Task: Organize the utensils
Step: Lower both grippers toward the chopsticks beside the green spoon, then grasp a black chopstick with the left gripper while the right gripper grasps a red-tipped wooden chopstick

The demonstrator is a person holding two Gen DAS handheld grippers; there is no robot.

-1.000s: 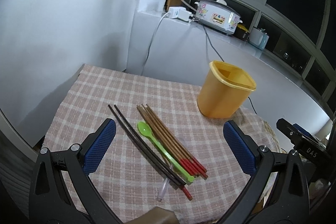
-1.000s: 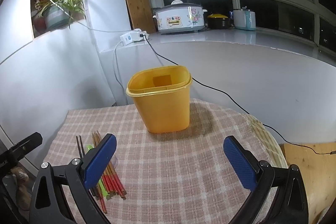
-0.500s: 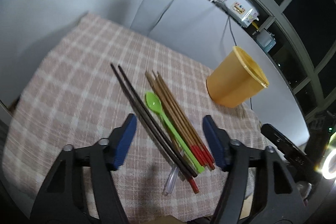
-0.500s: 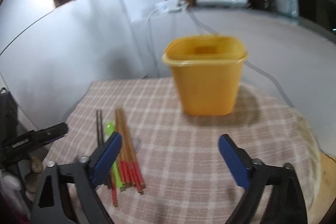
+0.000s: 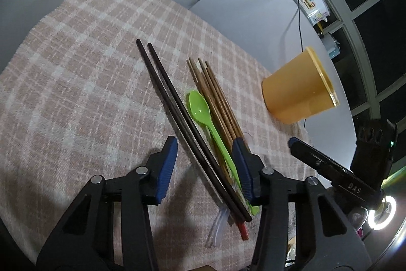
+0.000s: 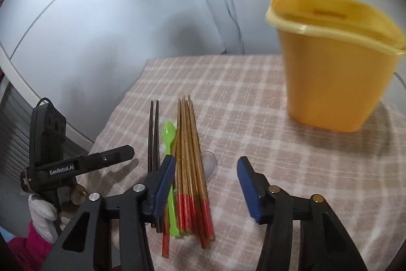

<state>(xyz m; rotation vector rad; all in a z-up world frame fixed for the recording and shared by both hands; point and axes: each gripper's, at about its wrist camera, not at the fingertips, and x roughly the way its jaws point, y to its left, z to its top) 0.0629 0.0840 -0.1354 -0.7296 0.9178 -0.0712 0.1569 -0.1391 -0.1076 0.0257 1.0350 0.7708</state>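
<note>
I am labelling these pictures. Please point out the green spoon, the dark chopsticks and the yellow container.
green spoon [image 5: 199, 106]: left wrist view, on its bowl.
dark chopsticks [image 5: 175, 103]: left wrist view, on the middle of one stick.
yellow container [image 6: 332, 83]: right wrist view, on its front wall.

Utensils lie flat in one bundle on the checked cloth, roughly parallel. Two dark brown chopsticks [image 5: 177, 103] sit side by side on the outer edge, touching along most of their length. Next to them is a green plastic spoon [image 5: 203, 111], bowl up and pointing away. Beside it, a bunch of wooden chopsticks with red ends [image 6: 190, 156], tips fanned slightly, red ends near the cloth edge. A clear plastic piece [image 5: 215, 227] pokes out underneath; can't tell what it is. Yellow plastic tub [image 6: 332, 62] stands upright, open top, well apart from the bundle.
</note>
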